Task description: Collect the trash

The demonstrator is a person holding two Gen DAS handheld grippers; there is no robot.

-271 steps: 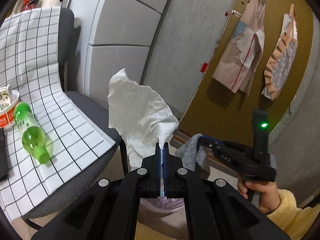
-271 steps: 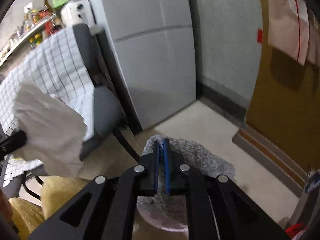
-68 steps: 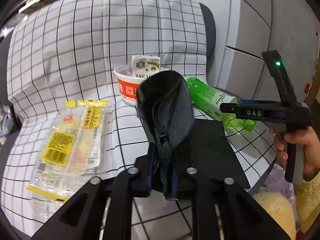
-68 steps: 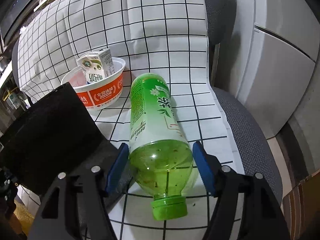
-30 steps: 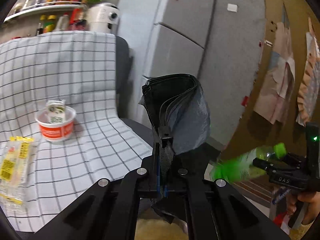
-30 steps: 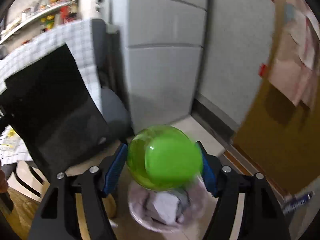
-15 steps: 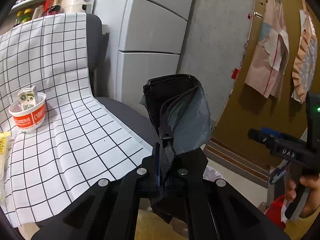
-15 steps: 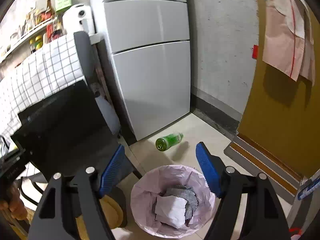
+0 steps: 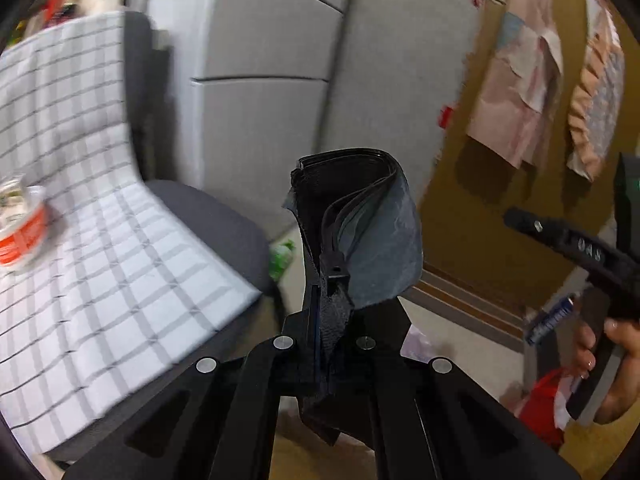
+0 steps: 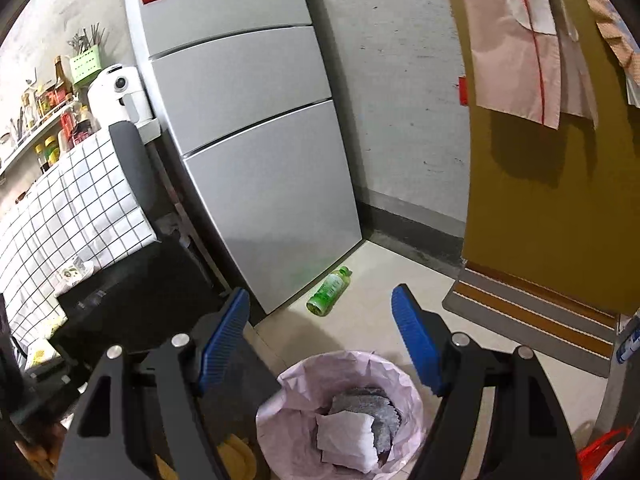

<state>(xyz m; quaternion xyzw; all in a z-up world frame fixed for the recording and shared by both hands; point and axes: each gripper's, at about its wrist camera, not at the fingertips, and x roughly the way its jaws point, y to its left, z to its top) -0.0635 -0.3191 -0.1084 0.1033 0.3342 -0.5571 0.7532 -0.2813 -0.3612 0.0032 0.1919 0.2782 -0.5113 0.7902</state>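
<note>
The left gripper (image 9: 326, 300) is clamped on a black folded pouch (image 9: 356, 224). The right gripper (image 10: 320, 344) is spread wide and empty above the trash bin (image 10: 344, 420).

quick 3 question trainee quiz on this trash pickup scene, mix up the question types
1. True or false: the green bottle lies inside the lined trash bin.
2. What does the left gripper hold?
A. white tissue
B. folded black pouch
C. noodle cup
3. Fill in: the right gripper is ____ and holds nothing.

Key
1. False: it lies on the floor by the fridge.
2. B, the folded black pouch.
3. open
</note>
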